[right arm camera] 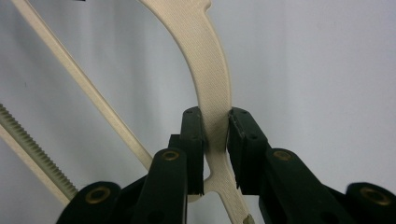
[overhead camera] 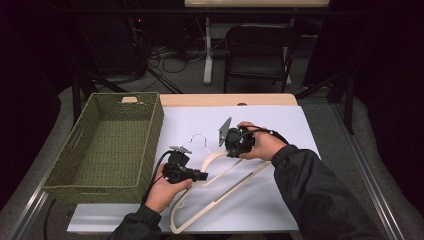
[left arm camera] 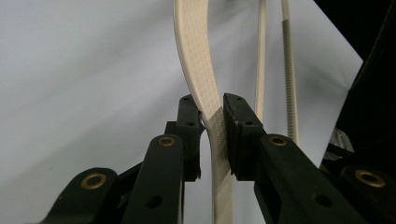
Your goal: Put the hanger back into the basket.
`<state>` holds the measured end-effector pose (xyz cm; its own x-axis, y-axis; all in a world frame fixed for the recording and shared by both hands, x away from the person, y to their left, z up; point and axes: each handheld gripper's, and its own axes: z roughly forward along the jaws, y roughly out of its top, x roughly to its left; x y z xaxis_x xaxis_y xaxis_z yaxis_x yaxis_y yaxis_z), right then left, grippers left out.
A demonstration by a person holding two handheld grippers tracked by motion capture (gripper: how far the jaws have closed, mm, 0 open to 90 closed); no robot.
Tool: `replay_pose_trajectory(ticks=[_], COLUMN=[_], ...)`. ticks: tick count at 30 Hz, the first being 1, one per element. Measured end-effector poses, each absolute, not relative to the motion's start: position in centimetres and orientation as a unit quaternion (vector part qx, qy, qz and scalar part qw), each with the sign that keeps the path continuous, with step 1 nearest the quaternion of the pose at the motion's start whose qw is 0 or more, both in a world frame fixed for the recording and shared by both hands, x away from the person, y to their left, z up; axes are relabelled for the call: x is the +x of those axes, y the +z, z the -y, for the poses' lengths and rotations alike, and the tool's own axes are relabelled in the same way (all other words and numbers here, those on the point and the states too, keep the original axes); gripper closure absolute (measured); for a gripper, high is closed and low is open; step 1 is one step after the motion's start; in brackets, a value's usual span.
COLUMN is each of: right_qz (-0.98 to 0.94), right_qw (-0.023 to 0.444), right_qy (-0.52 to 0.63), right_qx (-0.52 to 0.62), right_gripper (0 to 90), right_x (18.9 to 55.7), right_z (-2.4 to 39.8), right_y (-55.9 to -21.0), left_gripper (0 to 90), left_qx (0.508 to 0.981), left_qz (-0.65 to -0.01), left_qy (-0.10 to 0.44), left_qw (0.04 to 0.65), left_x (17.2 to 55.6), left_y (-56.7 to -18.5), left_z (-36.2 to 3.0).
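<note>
A cream plastic clothes hanger [overhead camera: 220, 187] with a metal hook [overhead camera: 200, 139] lies on the white sheet [overhead camera: 290, 125] at the table's middle. My left gripper [overhead camera: 200, 176] is shut on the hanger's lower shoulder arm. In the left gripper view, the pads [left arm camera: 233, 126] press both sides of the cream arm [left arm camera: 196, 60]. My right gripper [overhead camera: 231, 150] is shut on the upper shoulder arm near the hook. In the right gripper view, its pads [right arm camera: 240, 135] clamp the curved arm [right arm camera: 205, 56], with the ribbed bar [right arm camera: 32, 135] running at the left.
An open green woven basket [overhead camera: 145, 145] stands at the table's left, right beside my left hand. A black folding chair [overhead camera: 260, 50] and cables sit beyond the table's far edge. White sheet lies bare to the right and front of the hanger.
</note>
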<state>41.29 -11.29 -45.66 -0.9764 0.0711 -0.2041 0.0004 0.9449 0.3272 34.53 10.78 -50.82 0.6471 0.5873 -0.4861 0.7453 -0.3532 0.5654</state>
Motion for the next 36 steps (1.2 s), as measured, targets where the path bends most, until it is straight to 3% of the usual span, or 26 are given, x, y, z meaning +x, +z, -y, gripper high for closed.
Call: replay_pose_trajectory(ticks=[15,28,32,36], right_qz=[-0.977,-0.977,-0.973,-0.967], right_qw=[0.133,0.122,0.130,0.142], right_qy=[0.165,0.173,0.189,0.207], right_qx=[0.002,0.013,0.028,0.043], right_gripper=[77.0,76.0,62.1,54.1], right_x=[40.5,40.6,40.6,40.5], right_z=[11.1,11.3,11.6,12.4], right_y=[-44.9,-44.6,-44.1,-43.3], left_gripper=[86.4,87.4,87.4,87.4], left_qx=[0.791,0.797,0.797,0.798], left_qz=[-0.425,-0.410,-0.411,-0.412], left_qy=[-0.158,-0.147,-0.138,-0.120], left_qw=[0.410,0.418,0.421,0.423], left_x=[34.5,34.3,34.2,33.7], left_y=[-49.8,-49.7,-49.4,-48.8], left_z=[-11.1,-11.0,-11.2,-11.4])
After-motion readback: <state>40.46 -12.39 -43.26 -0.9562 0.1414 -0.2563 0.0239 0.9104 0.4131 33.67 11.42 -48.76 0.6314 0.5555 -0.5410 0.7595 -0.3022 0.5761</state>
